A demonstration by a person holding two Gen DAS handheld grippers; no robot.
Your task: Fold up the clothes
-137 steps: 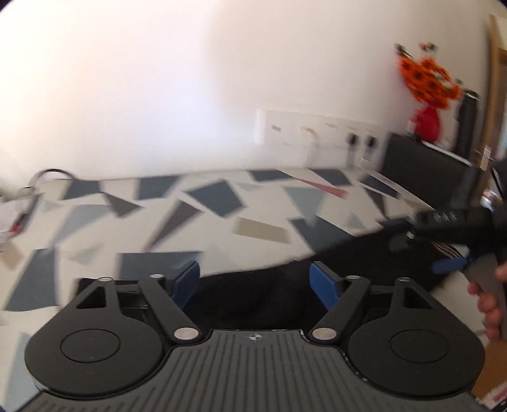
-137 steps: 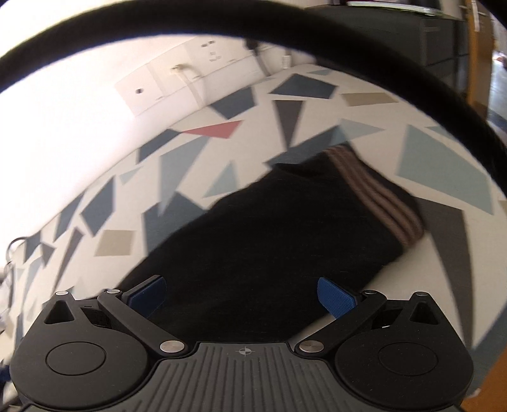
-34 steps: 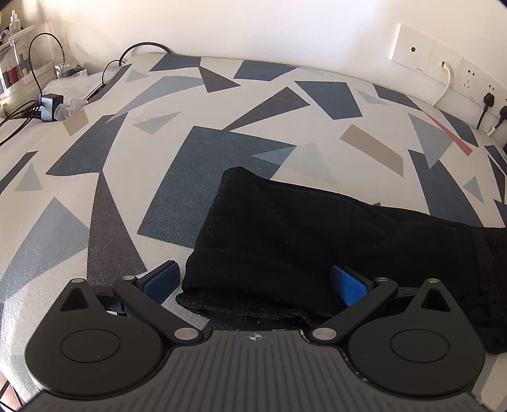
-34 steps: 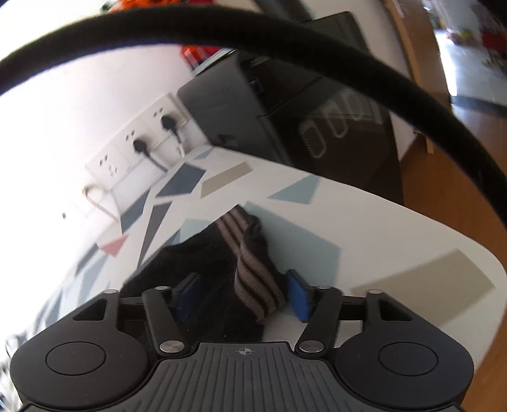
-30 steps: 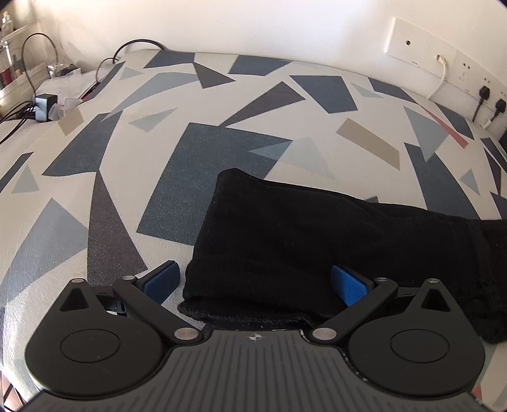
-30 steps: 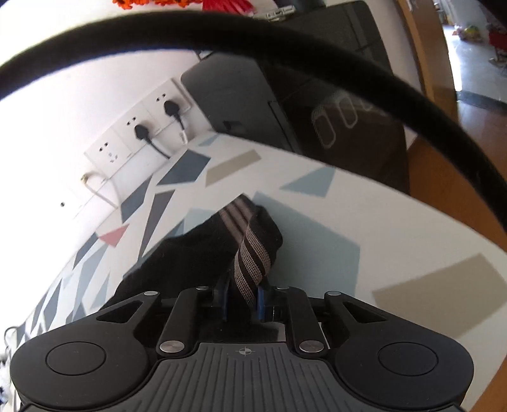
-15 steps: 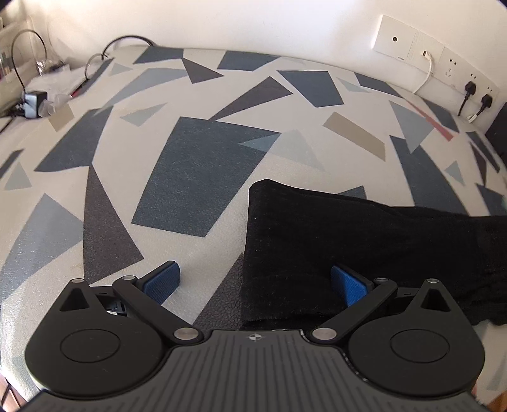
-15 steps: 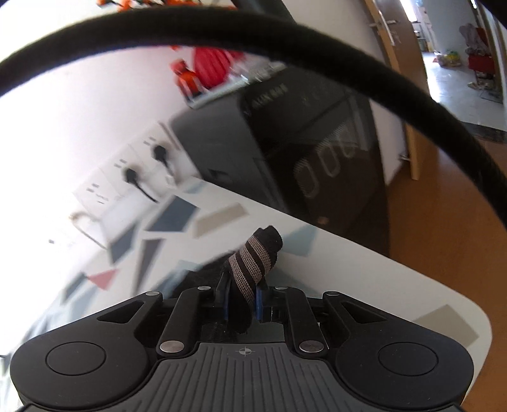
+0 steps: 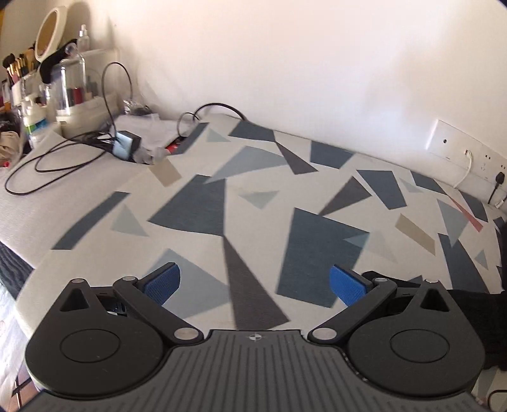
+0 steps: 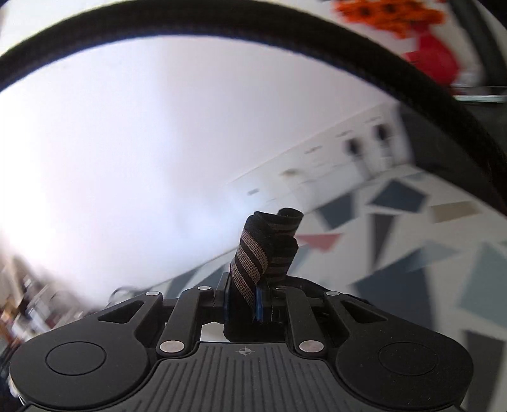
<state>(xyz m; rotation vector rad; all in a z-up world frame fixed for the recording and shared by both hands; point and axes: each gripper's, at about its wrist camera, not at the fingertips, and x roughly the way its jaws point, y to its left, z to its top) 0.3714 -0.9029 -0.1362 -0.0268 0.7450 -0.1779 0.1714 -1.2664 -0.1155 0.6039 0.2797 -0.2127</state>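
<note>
My right gripper (image 10: 242, 299) is shut on the striped brown-and-black waistband (image 10: 263, 250) of the black garment, and the band sticks up between the blue pads, lifted off the patterned table (image 10: 443, 263). The rest of the cloth is hidden below the gripper body in this view. In the left wrist view my left gripper (image 9: 253, 283) stands open with only the patterned tabletop (image 9: 253, 222) between its blue pads. A dark corner of the black garment (image 9: 481, 320) shows at the lower right edge, behind the gripper's right arm.
Cables and a charger block (image 9: 125, 145) lie at the far left of the table, with bottles and a round mirror (image 9: 50, 31) behind. Wall sockets (image 9: 459, 152) sit along the back wall. A thick black cable (image 10: 253, 22) arcs across the right wrist view. A red vase (image 10: 434, 54) stands far right.
My right gripper has risen and swung with the waistband, so it now faces the wall. My left gripper has moved left off the black garment, which has slid to its right edge.
</note>
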